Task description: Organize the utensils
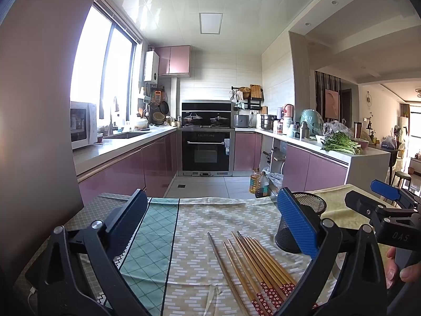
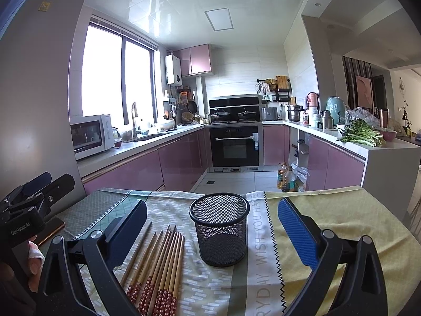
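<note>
Both grippers, the left gripper point(image 1: 211, 220) and the right gripper point(image 2: 211, 222), hover spread wide and empty. The chopsticks point(image 2: 160, 263) lie bunched on the cloth just beside the mesh cup point(image 2: 219, 233). Light, stiff, probably slick; best pinched mid-shaft.

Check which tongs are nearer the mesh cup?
Right, as far as these views show. The right tongs are open with the mesh cup between the fingers. The left tongs are open over the chopsticks, cup behind their right finger.
</note>
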